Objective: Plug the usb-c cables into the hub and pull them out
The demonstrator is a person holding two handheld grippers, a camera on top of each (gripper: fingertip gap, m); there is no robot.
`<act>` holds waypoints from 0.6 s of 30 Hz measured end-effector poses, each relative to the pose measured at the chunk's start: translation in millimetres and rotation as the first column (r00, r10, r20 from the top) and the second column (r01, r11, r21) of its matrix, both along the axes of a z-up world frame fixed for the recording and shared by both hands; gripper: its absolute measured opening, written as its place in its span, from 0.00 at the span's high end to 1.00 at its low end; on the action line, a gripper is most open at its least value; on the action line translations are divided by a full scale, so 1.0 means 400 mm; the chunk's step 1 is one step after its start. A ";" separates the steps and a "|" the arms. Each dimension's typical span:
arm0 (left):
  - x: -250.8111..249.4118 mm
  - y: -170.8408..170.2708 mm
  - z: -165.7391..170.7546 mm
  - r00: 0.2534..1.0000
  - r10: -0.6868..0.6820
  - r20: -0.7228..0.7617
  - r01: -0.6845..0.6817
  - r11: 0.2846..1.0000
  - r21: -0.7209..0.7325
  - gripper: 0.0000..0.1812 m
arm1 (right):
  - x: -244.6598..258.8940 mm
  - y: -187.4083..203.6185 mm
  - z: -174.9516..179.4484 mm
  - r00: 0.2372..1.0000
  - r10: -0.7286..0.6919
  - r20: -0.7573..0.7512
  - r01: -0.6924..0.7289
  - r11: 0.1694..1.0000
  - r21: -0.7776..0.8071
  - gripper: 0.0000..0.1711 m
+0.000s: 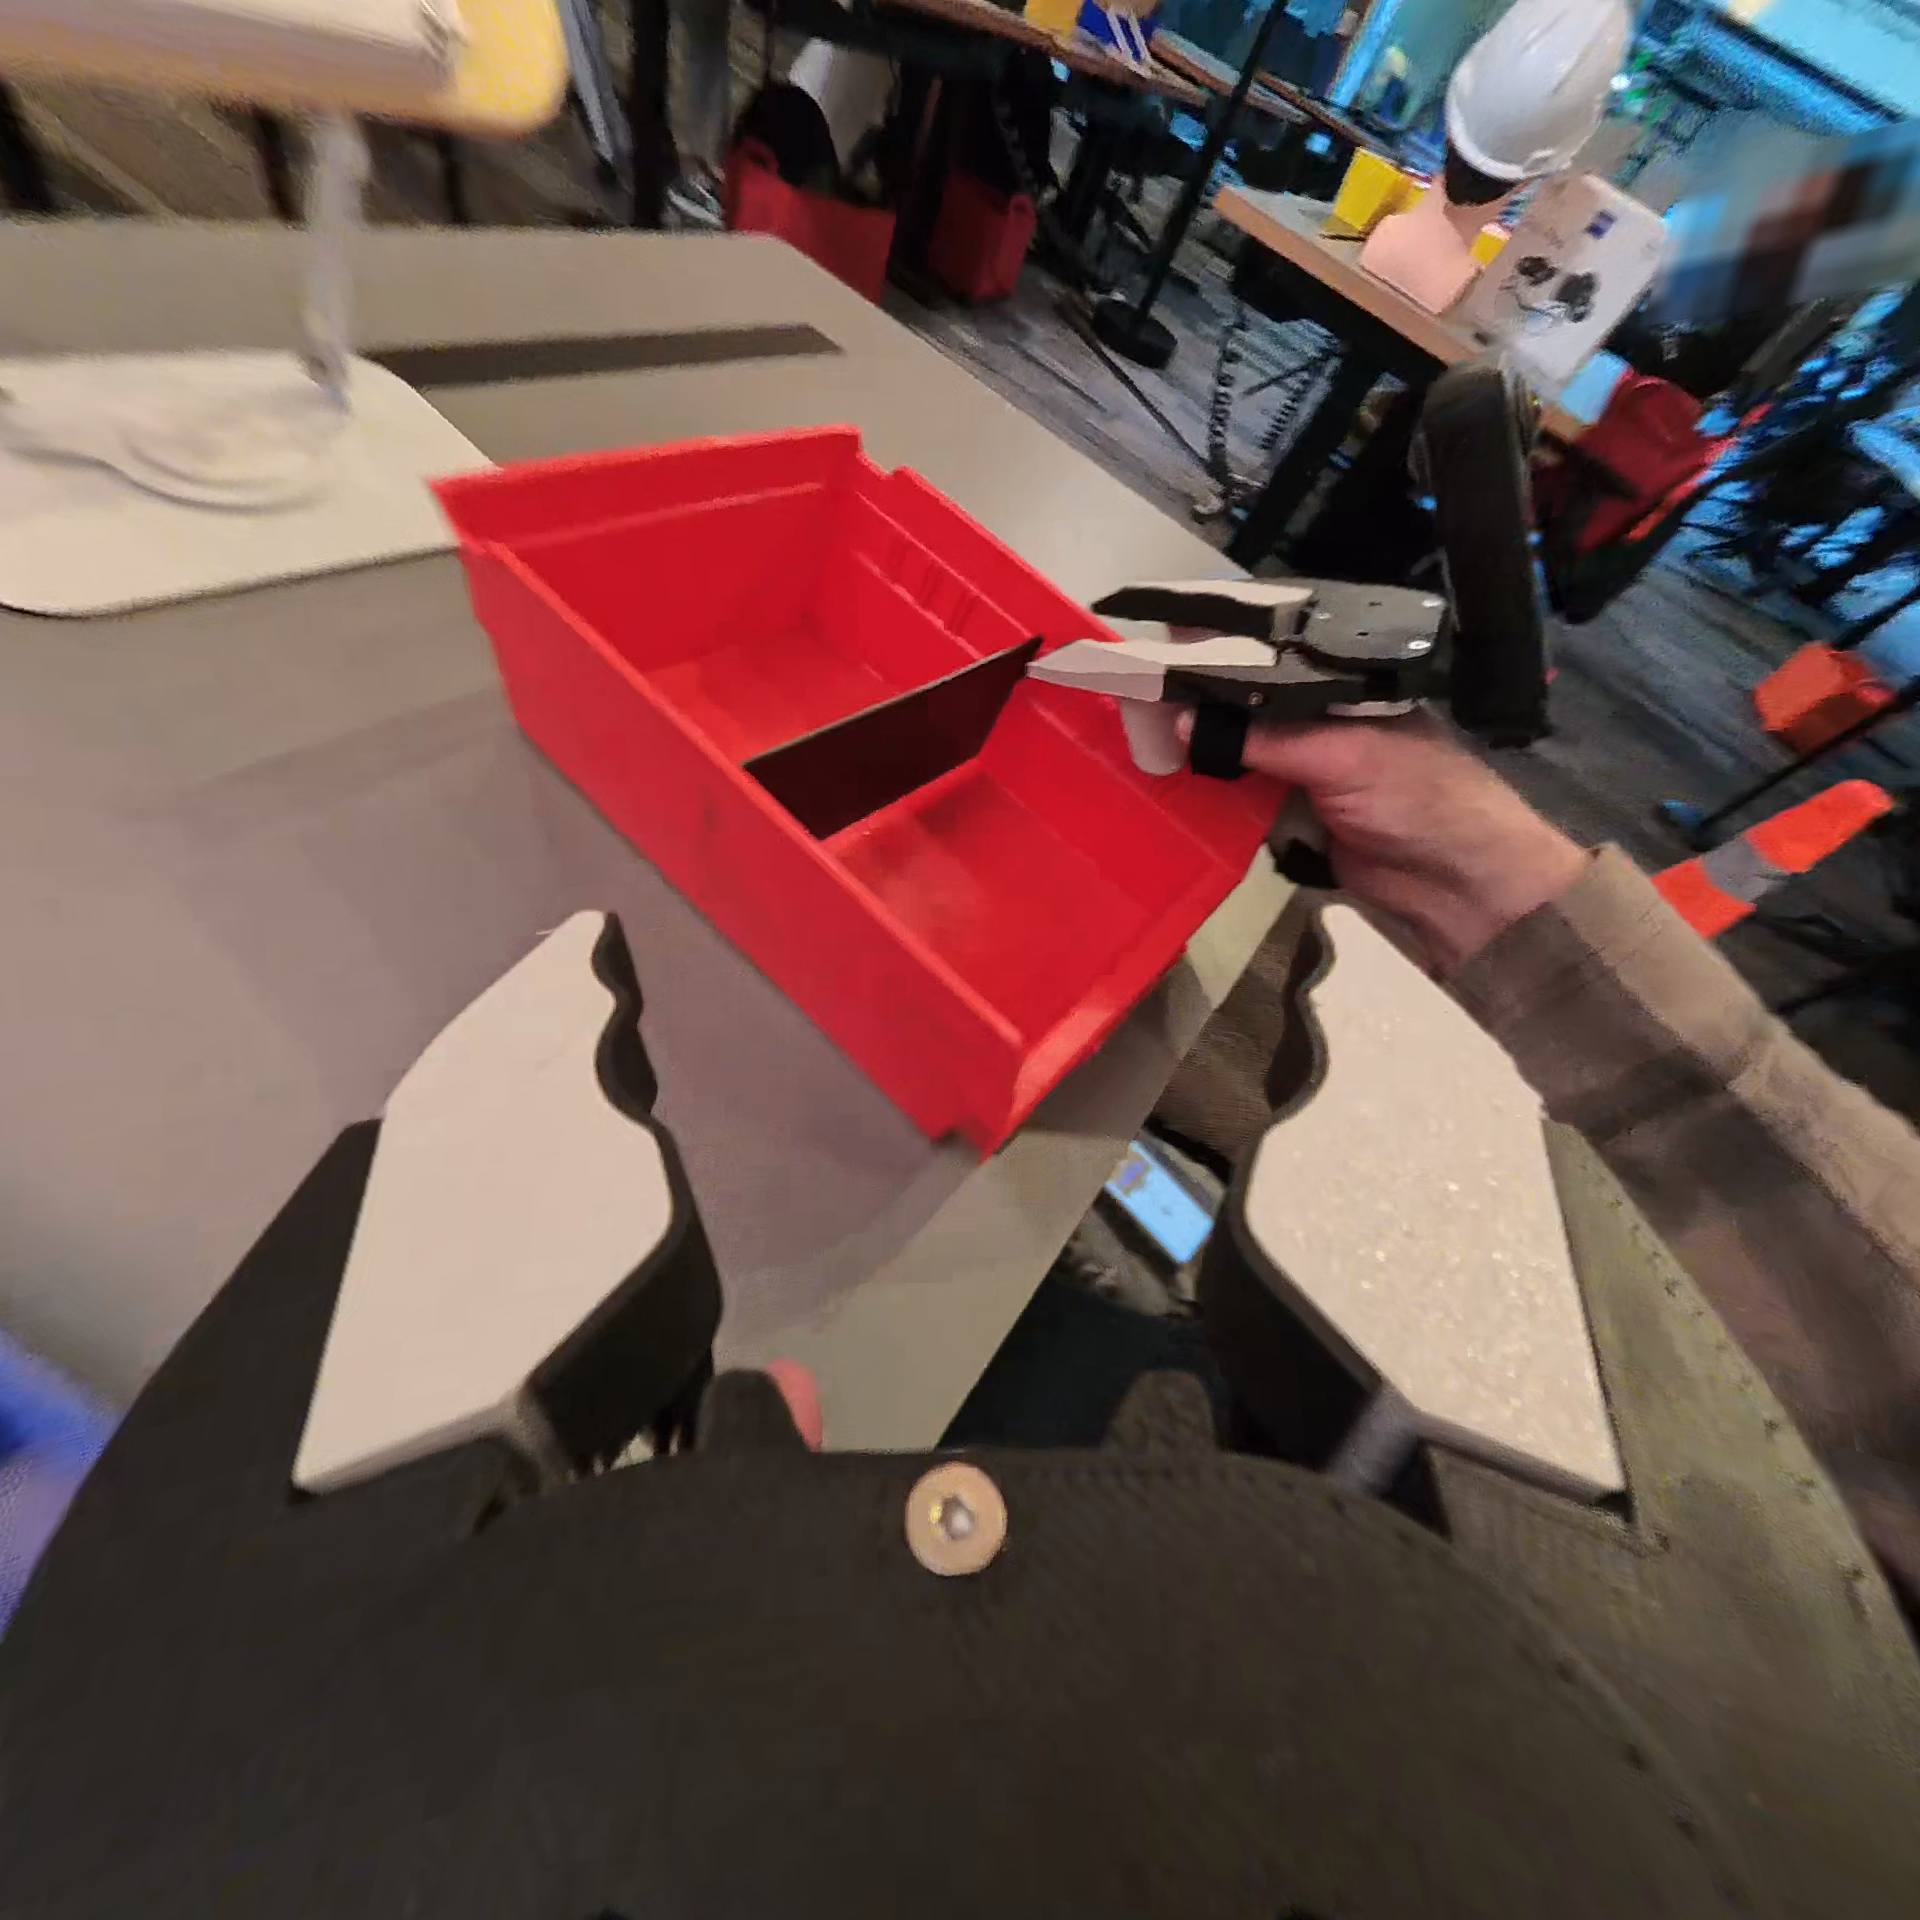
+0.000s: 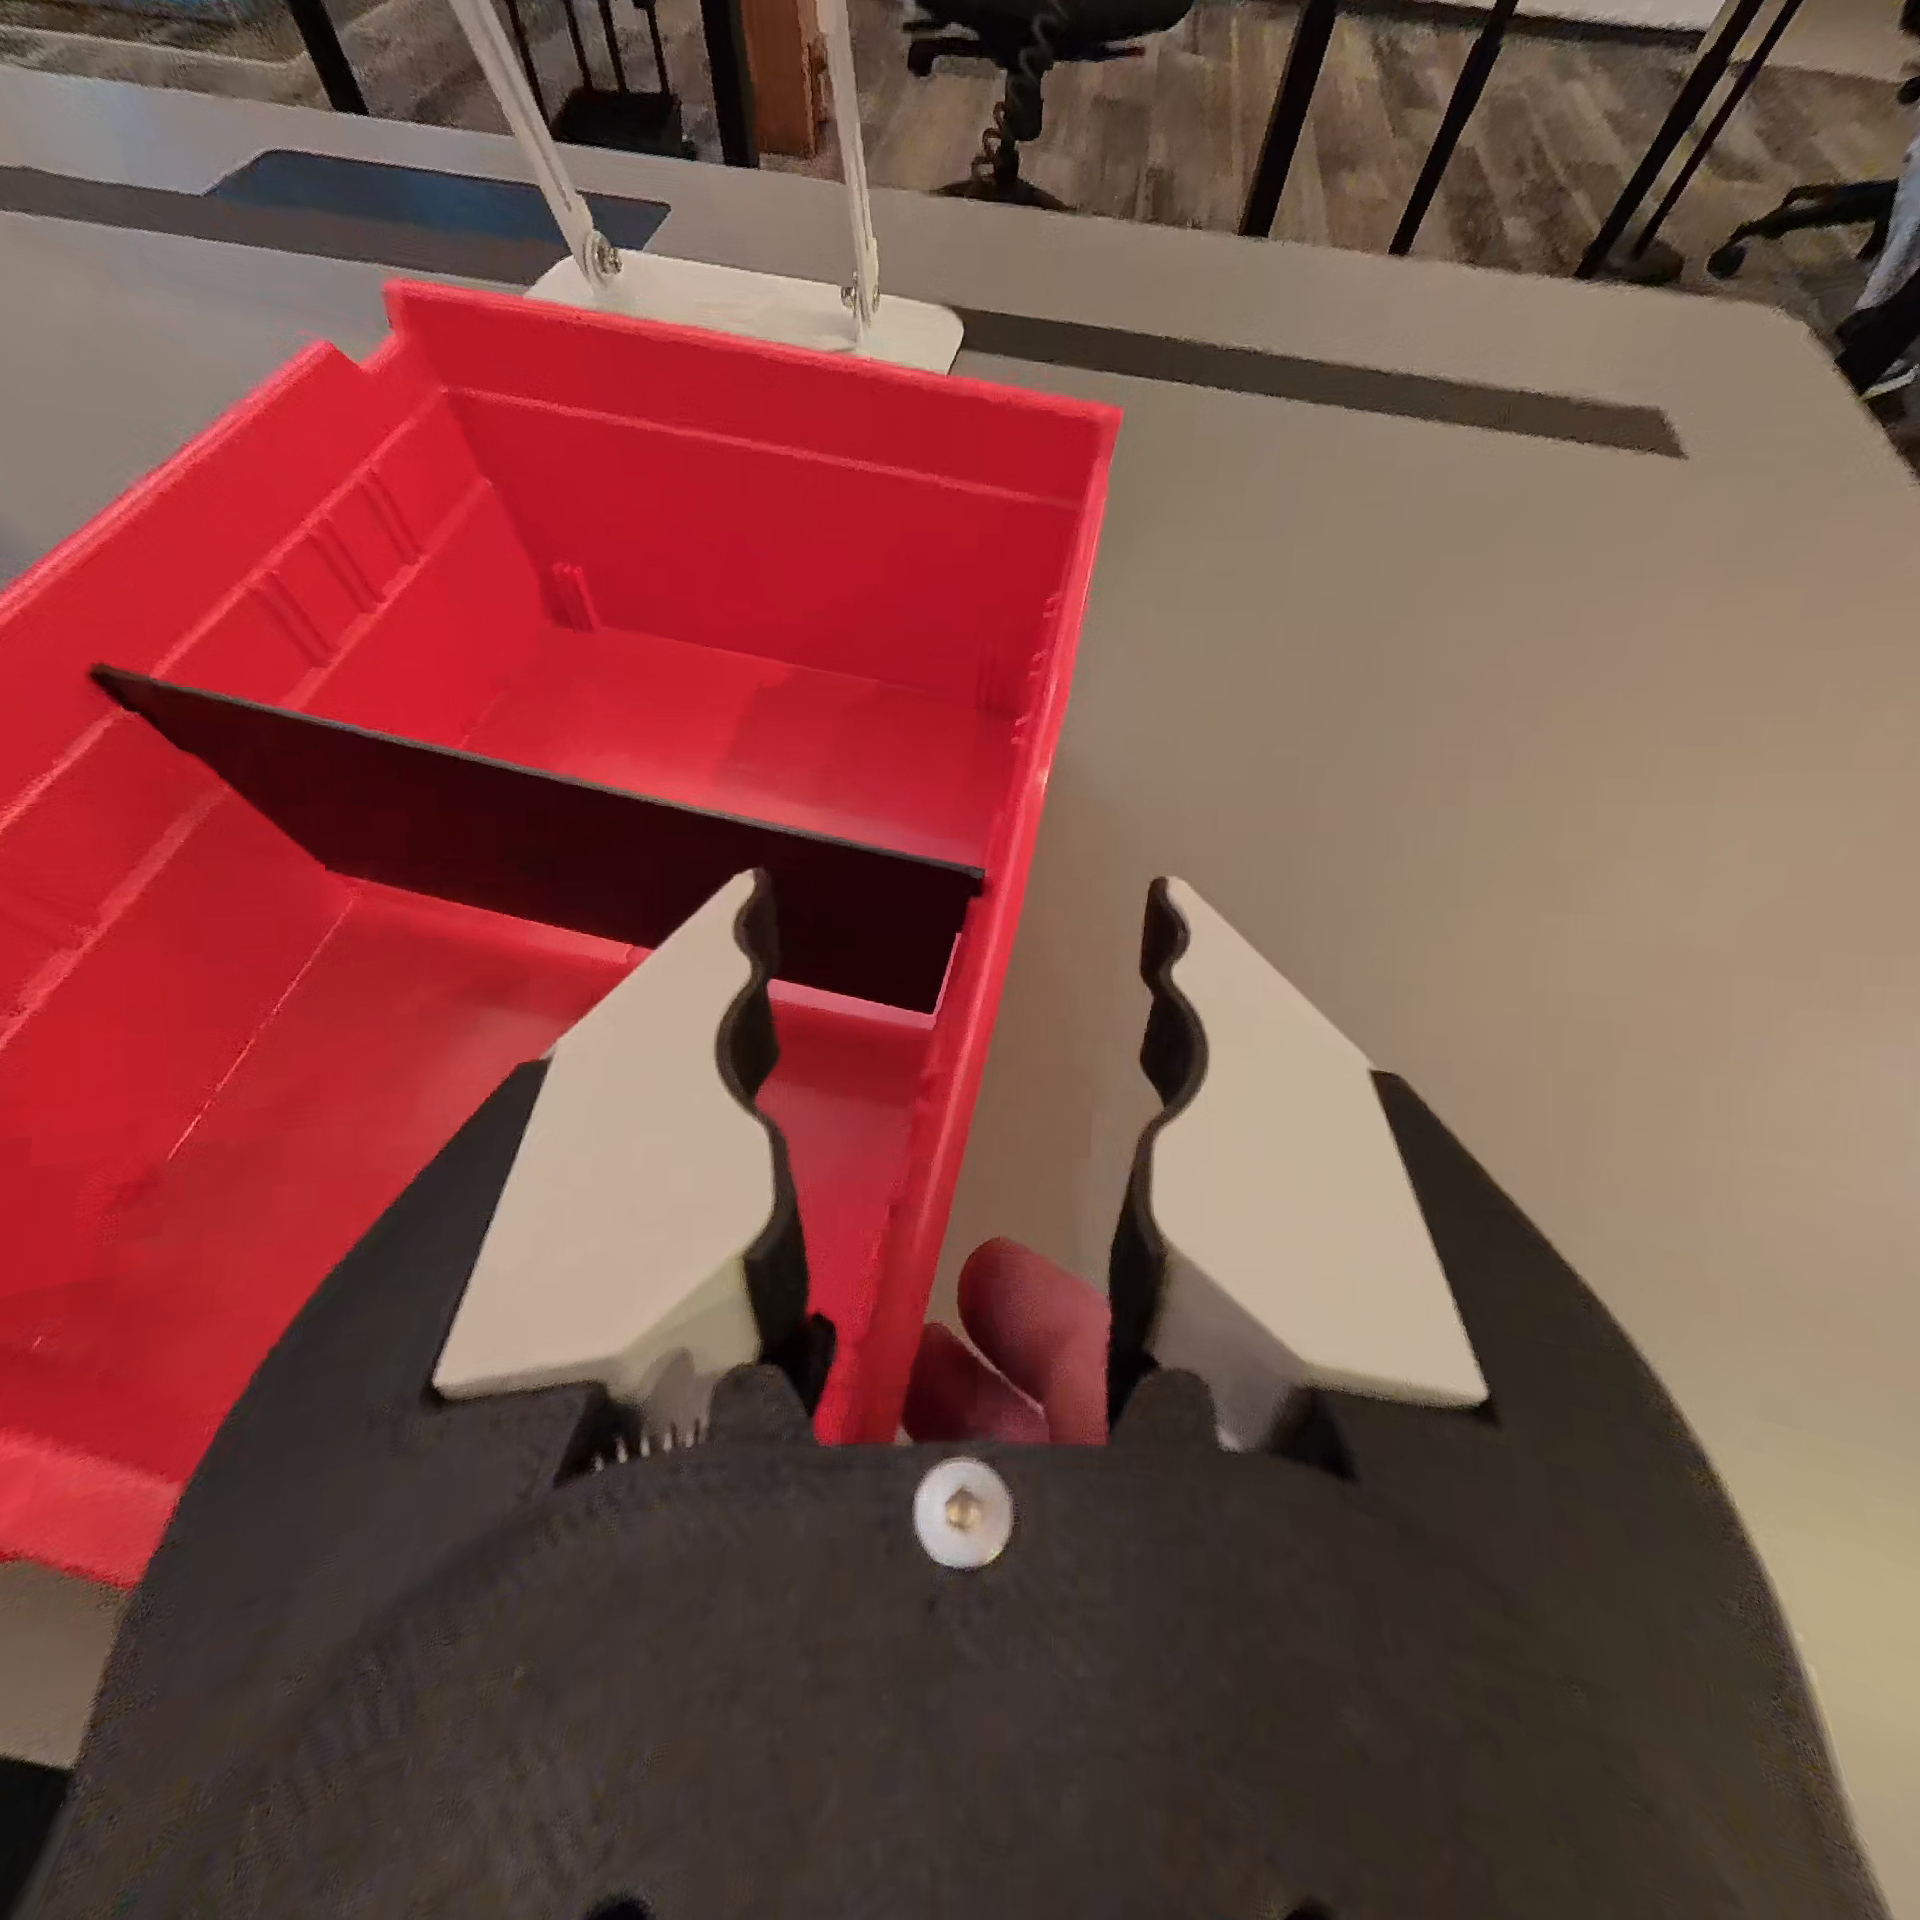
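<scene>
Fingers of the left gripper (image 1: 951,1023) spread wide, empty, over the grey bench (image 1: 260,831) just short of the red bin (image 1: 935,966). Right gripper (image 2: 961,935) fingers also parted, empty, straddling the bin's side wall beside the black divider (image 2: 520,821). Both compartments bare; no cables or hub in either view.

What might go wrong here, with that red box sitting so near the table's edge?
The red bin has a corner over the table edge, so a nudge from the right gripper, whose open jaws straddle its side wall, might tip it off. No cables or hub show in either compartment beside the black divider, so plugging cannot start.
</scene>
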State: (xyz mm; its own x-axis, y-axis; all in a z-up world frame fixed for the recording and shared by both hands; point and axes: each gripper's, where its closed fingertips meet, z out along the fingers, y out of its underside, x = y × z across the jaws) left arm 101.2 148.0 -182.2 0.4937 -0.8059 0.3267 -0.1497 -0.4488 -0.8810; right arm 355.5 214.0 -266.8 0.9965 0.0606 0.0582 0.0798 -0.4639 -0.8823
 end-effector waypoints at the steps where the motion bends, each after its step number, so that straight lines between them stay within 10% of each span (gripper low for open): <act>1: -0.047 -0.008 0.023 0.999 0.034 -0.006 -0.034 0.999 0.041 0.36 | -0.001 -0.003 0.013 1.000 0.000 0.011 0.000 1.000 0.012 0.58; 8: -0.436 -0.029 0.116 0.930 0.366 0.037 -0.366 0.914 0.177 0.35 | -0.036 -0.036 0.041 1.000 0.019 0.017 -0.020 0.999 0.025 0.44; 18: -0.891 -0.029 -0.059 0.629 0.775 0.065 -0.772 0.612 0.170 0.31 | -0.070 -0.091 0.012 0.994 -0.016 0.105 0.016 1.000 0.004 0.33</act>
State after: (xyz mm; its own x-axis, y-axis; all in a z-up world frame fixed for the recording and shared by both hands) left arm -255.2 136.2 -205.8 0.9628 -0.1623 0.2163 0.1713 -0.2527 -0.9523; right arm 327.3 177.7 -262.2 0.9856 0.0444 0.1631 0.1649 -0.4633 -0.8707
